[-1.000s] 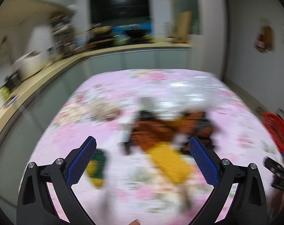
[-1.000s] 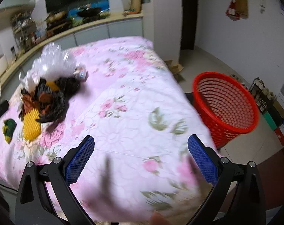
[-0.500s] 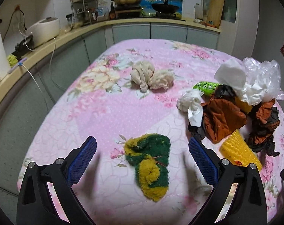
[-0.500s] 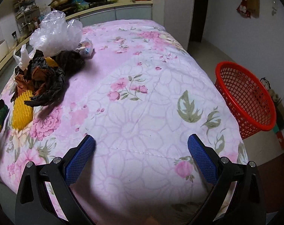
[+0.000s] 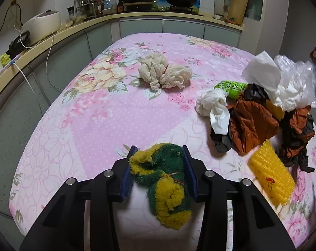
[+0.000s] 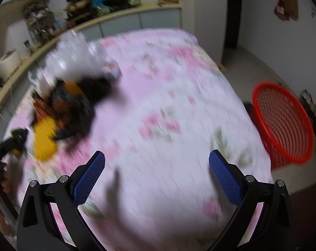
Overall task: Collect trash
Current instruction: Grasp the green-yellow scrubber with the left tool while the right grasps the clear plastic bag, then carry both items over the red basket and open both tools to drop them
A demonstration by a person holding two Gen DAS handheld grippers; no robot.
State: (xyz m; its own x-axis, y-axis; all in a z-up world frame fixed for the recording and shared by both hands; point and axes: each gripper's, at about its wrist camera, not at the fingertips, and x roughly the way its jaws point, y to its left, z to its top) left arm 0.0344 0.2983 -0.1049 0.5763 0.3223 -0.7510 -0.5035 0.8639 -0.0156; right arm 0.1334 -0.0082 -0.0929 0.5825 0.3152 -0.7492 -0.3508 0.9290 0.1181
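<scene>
My left gripper [image 5: 159, 152] is shut on a green and yellow scrubber rag [image 5: 164, 179] lying on the pink floral table [image 5: 107, 121]. A cream cloth wad [image 5: 164, 74] lies farther back. To the right is a trash pile: white tissue [image 5: 216, 106], brown and black bags [image 5: 254, 125], a yellow foam net [image 5: 270, 179], a green wrapper [image 5: 231, 86], clear plastic [image 5: 297, 77]. My right gripper [image 6: 156, 159] is open and empty above the table's near part; its view is blurred. The pile [image 6: 68, 108] lies to its left, a red basket [image 6: 283, 125] on the floor to its right.
A kitchen counter [image 5: 59, 35] with a rice cooker [image 5: 43, 25], a cable and a stove runs along the left and back. The left gripper shows at the left edge of the right wrist view [image 6: 9, 144]. A wall and doorway lie beyond the basket.
My left gripper has moved forward and shut on the green and yellow rag. My right gripper has swung, blurring its view, and stays open.
</scene>
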